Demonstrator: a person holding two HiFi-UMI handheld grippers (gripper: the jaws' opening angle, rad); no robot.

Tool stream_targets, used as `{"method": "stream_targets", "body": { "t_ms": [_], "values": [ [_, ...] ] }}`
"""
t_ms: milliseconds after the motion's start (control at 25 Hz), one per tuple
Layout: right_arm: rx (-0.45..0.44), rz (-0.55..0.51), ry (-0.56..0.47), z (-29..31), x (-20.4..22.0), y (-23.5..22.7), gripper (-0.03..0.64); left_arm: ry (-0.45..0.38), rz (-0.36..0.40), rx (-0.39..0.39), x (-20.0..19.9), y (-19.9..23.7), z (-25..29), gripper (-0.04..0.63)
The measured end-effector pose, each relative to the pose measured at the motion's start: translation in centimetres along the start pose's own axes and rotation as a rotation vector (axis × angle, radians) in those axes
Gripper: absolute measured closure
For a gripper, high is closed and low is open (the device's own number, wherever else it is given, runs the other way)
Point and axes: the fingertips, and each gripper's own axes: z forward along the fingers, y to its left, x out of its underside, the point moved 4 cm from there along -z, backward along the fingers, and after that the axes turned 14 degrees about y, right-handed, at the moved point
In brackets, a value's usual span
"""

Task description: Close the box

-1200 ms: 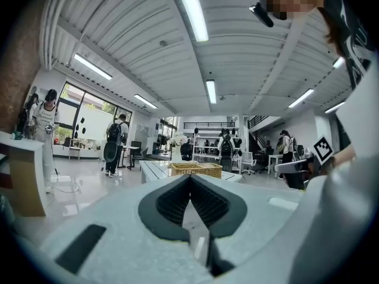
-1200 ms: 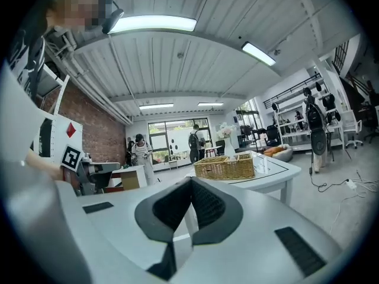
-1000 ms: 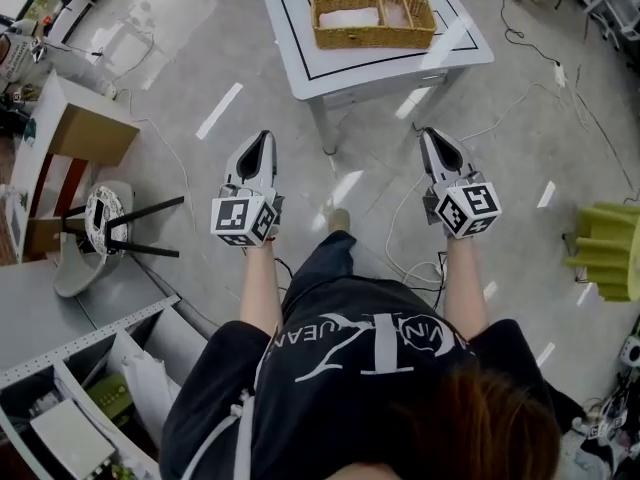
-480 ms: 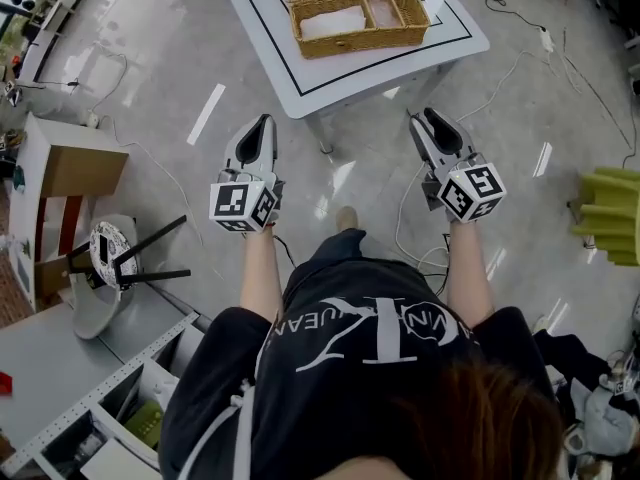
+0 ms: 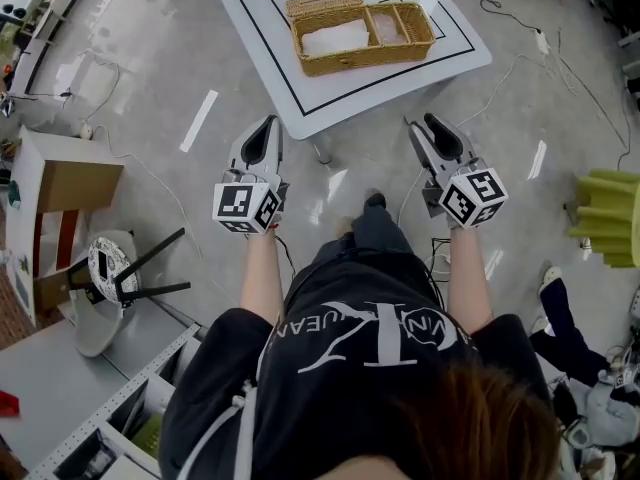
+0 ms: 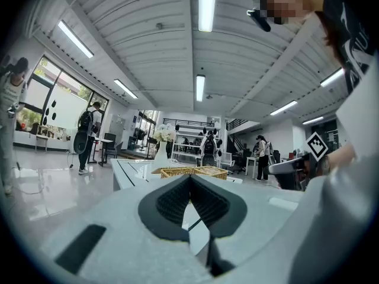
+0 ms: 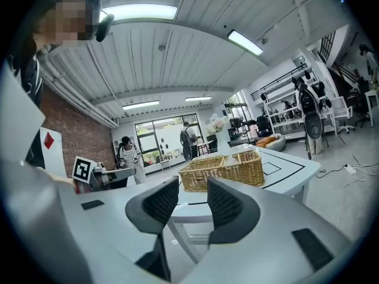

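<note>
Box [image 5: 362, 34] back from table [image 5: 385, 93] edge — open floor [image 5: 300, 183] before.

Box [image 5: 362, 36] ahead of both grippers: tan woven wicker, pale lining. Table [image 5: 300, 98] beneath it: white, thin black border line. Left gripper [image 5: 262, 128] and right gripper [image 5: 425, 125]: light grey shells, black ribbed pads, black-and-white square markers on the cubes. Object [image 5: 608, 233] right of the right gripper: yellow-green.

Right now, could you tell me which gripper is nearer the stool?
Left. The left gripper is ahead and right of the stool; the right gripper, jaws opening on nothing, is farther right, beyond the person's legs.
</note>
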Motion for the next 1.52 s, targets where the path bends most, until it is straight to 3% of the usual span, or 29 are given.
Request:
{"method": "stream_targets", "body": {
  "t_ms": [600, 960, 1280, 1520],
  "values": [
    [-0.065, -0.02, 0.094, 8.6, -7.5, -4.5, 0.483, -0.002, -0.001, -0.05, -3.7, 5.7, 7.0, 0.586],
    [-0.098, -0.036, 0.203, 14.0, -11.3, -8.1, 0.482, 0.034, 0.002, -0.074, -5.1, 7.8, 12.1, 0.586],
    [-0.11, -0.093, 0.315, 18.4, -14.1, -10.5, 0.457, 0.055, -0.019, -0.112, -5.9, 9.8, 15.1, 0.586],
    [-0.128, -0.207, 0.418, 21.6, -15.7, -11.7, 0.433, 0.08, 0.003, -0.148, -6.6, 11.1, 17.6, 0.586]
  ]
}}
